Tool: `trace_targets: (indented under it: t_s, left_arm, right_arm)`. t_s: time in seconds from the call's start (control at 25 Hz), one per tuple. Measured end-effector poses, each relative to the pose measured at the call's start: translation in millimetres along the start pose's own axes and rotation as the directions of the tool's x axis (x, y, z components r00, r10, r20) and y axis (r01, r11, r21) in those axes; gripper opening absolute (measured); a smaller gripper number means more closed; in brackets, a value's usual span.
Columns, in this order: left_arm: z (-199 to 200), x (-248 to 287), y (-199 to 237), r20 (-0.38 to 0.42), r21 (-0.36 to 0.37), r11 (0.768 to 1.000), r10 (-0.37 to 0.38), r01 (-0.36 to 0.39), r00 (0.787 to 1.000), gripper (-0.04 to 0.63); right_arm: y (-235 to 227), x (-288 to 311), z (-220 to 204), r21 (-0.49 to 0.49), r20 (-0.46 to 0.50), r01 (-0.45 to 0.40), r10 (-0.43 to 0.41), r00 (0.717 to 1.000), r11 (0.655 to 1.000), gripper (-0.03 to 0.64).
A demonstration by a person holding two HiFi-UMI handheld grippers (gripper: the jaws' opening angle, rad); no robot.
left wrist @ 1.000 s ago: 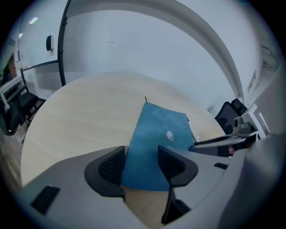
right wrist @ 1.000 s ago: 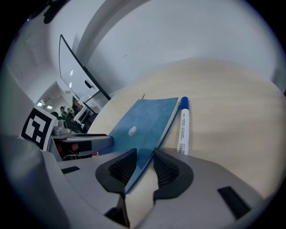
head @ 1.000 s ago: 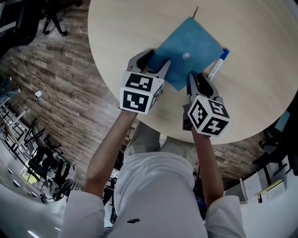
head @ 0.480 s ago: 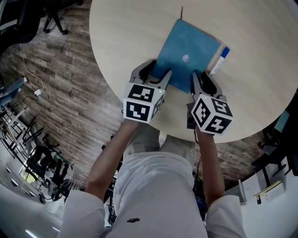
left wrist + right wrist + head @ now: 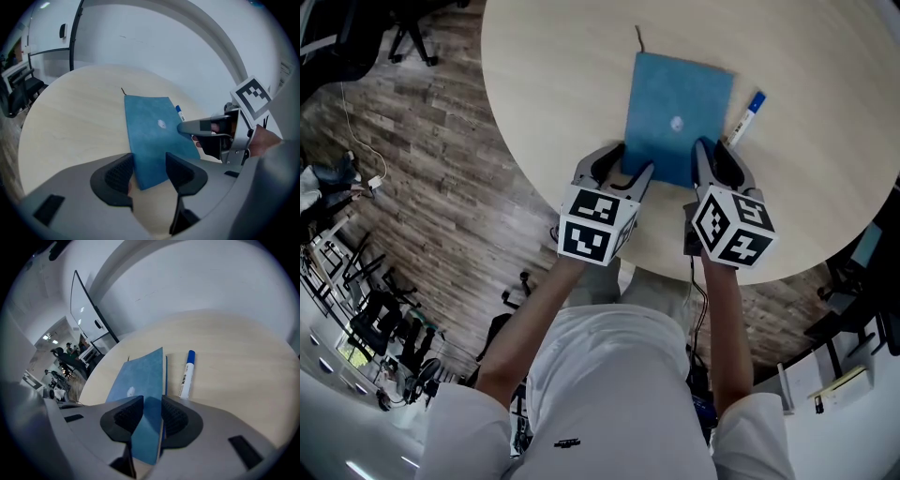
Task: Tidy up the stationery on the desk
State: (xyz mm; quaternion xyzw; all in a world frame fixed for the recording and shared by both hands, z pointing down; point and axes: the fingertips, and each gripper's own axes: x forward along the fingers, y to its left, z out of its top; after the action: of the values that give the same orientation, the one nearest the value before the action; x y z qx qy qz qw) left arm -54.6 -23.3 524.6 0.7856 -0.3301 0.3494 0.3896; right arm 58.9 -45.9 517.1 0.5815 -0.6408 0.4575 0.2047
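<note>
A blue notebook (image 5: 677,103) with a small white spot on its cover lies on the round pale-wood table (image 5: 553,84). A white marker with a blue cap (image 5: 744,116) lies just right of it. My right gripper (image 5: 712,167) is shut on the notebook's near right edge, and the cover (image 5: 140,376) stands clamped between its pads (image 5: 151,416). My left gripper (image 5: 623,171) is open, its jaws on either side of the notebook's near left corner (image 5: 149,171). In the left gripper view the notebook (image 5: 150,131) lies flat, with the marker (image 5: 179,112) beyond it. The marker (image 5: 186,374) also lies beside the clamped notebook.
The table's curved front edge (image 5: 609,239) runs just below both grippers. Beyond it is dark wood-plank floor (image 5: 441,187), with office chairs (image 5: 394,319) at the left. A whiteboard (image 5: 89,310) stands against the far wall.
The notebook has turned counter-clockwise from a slant to square with me, and both grippers have swung round with it. The marker still lies beside its right edge.
</note>
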Motion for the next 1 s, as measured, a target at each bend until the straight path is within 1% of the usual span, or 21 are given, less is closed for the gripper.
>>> trace_targets:
  t_s: [0.2, 0.48, 0.64, 0.8, 1.0]
  left_arm:
    - [-14.7, -1.7, -15.9, -0.007, -0.024, 1.0, -0.014, 0.014, 1.0, 0.224]
    - [-20.8, -1.9, -17.8, -0.008, -0.042, 0.999, -0.009, 0.009, 1.0, 0.224]
    - [-22.8, -3.9, -18.0, 0.0, -0.072, 0.997, -0.008, 0.008, 1.0, 0.222]
    - [-24.6, -7.7, -23.4, 0.001, -0.073, 0.997, -0.003, 0.003, 1.0, 0.221]
    - [-23.3, -11.1, -42.8, 0.006, -0.063, 0.998, -0.007, 0.008, 1.0, 0.212]
  right_arm:
    - [-6.4, -5.7, -3.0, -0.029, 0.0, 0.008, -0.008, 1.0, 1.0, 0.124]
    - [-8.5, -7.3, -9.3, -0.048, -0.008, 0.0, 0.0, 1.0, 0.999, 0.124]
    - [-8.7, -13.3, -8.9, -0.008, 0.024, -0.013, 0.013, 1.0, 1.0, 0.124]
    - [-11.6, -25.7, -12.1, -0.013, 0.043, 0.01, -0.009, 0.999, 1.0, 0.124]
    - [-17.5, -44.2, -20.0, -0.024, 0.04, 0.0, 0.001, 0.999, 1.0, 0.124]
